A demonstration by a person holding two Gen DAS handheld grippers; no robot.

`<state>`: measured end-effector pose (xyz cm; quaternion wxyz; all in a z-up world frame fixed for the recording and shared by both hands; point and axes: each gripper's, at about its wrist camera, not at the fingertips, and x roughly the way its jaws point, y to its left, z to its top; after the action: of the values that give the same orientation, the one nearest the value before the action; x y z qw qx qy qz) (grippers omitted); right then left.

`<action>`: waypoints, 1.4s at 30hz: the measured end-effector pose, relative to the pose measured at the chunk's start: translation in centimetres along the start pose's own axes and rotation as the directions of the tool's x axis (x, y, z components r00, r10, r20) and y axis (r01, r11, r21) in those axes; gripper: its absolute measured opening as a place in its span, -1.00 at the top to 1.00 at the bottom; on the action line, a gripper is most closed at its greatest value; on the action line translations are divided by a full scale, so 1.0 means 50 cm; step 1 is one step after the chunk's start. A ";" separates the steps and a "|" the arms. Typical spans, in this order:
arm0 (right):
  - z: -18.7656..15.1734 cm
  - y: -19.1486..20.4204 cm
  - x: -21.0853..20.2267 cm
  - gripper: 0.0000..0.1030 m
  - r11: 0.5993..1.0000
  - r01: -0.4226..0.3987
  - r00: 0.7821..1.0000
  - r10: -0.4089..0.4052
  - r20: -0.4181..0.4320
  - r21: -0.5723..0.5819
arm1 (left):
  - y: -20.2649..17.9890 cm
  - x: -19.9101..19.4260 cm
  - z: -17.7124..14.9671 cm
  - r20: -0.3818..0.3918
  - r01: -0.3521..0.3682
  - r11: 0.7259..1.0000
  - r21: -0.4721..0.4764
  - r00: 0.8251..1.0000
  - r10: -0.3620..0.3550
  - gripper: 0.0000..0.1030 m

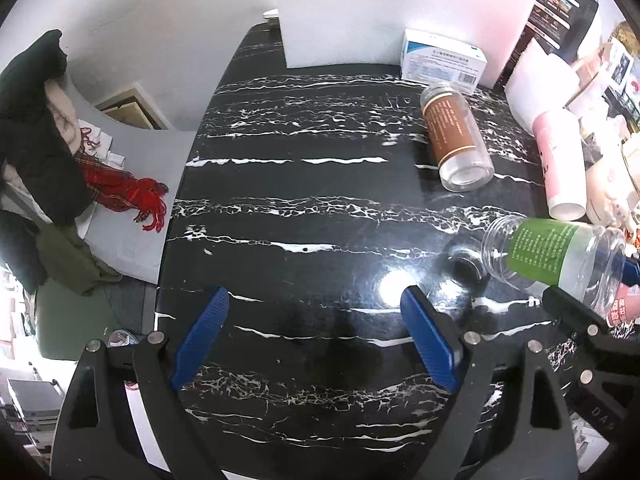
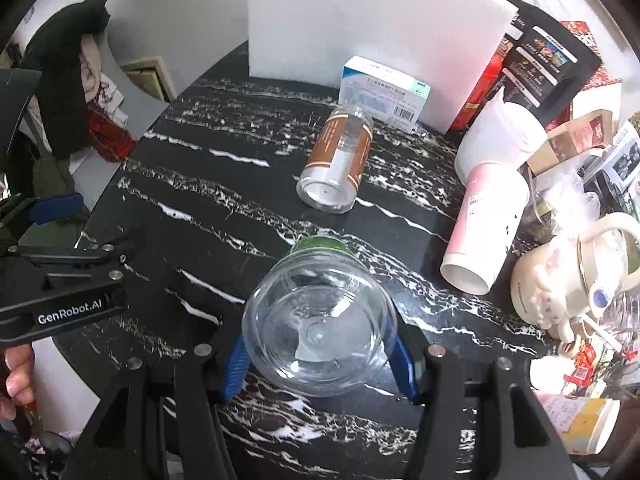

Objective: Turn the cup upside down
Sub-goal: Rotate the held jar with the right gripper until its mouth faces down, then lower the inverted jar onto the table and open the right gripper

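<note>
A clear plastic cup with a green label [image 2: 320,328] is held between the blue pads of my right gripper [image 2: 320,356], base toward the camera. In the left wrist view the same cup [image 1: 552,256] hangs tilted above the black marble table [image 1: 304,184] at the right, mouth pointing left and down, with the right gripper's black finger beside it. My left gripper [image 1: 316,336] is open and empty over the table's near part. It shows in the right wrist view [image 2: 60,208] at the far left.
A clear jar with a brown label [image 1: 456,140] lies on its side at the back right. A pink cup [image 2: 484,224] lies beside it, near a white box [image 2: 384,92], a white board [image 2: 360,40], a cream kettle [image 2: 576,272] and clutter on the right.
</note>
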<state>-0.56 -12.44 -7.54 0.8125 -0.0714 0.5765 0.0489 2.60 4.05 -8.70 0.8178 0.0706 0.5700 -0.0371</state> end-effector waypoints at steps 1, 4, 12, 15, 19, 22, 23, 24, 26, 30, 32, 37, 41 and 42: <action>0.002 0.000 0.001 -0.16 1.000 0.003 1.000 -0.003 -0.012 -0.010 | -0.001 0.001 -0.001 -0.001 0.001 1.000 0.002 1.000 -0.001 -0.70; 0.009 0.004 0.016 -0.16 0.999 0.003 0.999 -0.005 -0.049 -0.047 | -0.004 0.004 -0.001 -0.004 -0.002 1.000 0.005 1.000 0.002 -0.70; 0.030 0.017 0.060 -0.16 0.997 -0.021 0.995 0.013 -0.098 -0.080 | -0.003 0.012 0.003 -0.006 -0.007 1.000 0.010 1.000 0.007 -0.70; 0.043 0.019 0.066 -0.16 0.996 -0.021 0.995 0.013 -0.094 -0.085 | -0.006 0.015 0.004 -0.006 -0.004 1.000 0.014 1.000 0.004 -0.70; 0.058 0.015 0.073 -0.16 0.997 -0.034 0.995 0.027 -0.091 -0.075 | -0.011 0.015 0.007 -0.002 0.004 1.000 0.014 1.000 -0.004 -0.70; 0.064 0.015 0.077 -0.16 0.997 -0.037 0.996 0.031 -0.081 -0.074 | -0.014 0.016 0.009 -0.001 0.009 1.000 0.015 1.000 -0.009 -0.70; 0.065 0.015 0.078 -0.16 0.996 -0.036 0.997 0.030 -0.076 -0.076 | -0.015 0.017 0.009 -0.002 0.010 1.000 0.015 1.000 -0.010 -0.70; 0.066 0.016 0.079 -0.16 0.996 -0.035 0.997 0.030 -0.069 -0.076 | -0.016 0.017 0.010 -0.002 0.011 1.000 0.014 1.000 -0.011 -0.70; 0.068 0.016 0.080 -0.16 0.997 -0.033 0.998 0.029 -0.055 -0.076 | -0.016 0.019 0.010 -0.004 0.011 1.000 0.012 1.000 -0.010 -0.70; 0.067 0.014 0.081 -0.16 0.997 -0.034 0.999 0.033 -0.021 -0.066 | -0.015 0.021 0.010 -0.007 0.013 1.000 0.010 1.000 -0.013 -0.70; 0.066 0.013 0.081 -0.16 0.997 -0.035 0.999 0.035 -0.010 -0.063 | -0.015 0.022 0.010 -0.007 0.012 1.000 0.010 1.000 -0.012 -0.70; 0.061 0.009 0.083 -0.17 0.998 -0.042 0.999 0.042 0.010 -0.056 | -0.013 0.023 0.008 -0.009 0.012 1.000 0.004 1.000 -0.012 -0.70; 0.060 0.007 0.083 -0.17 0.998 -0.050 0.998 0.052 0.027 -0.048 | -0.011 0.022 0.008 -0.007 0.011 1.000 0.003 1.000 -0.011 -0.70; 0.060 0.008 0.083 -0.17 0.998 -0.049 0.998 0.050 0.032 -0.049 | -0.010 0.021 0.008 -0.006 0.010 1.000 0.002 1.000 -0.010 -0.70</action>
<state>3.52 -11.55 -10.53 0.8185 -0.0761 0.5632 0.0842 3.26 3.52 -9.59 0.8159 0.0687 0.5726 -0.0419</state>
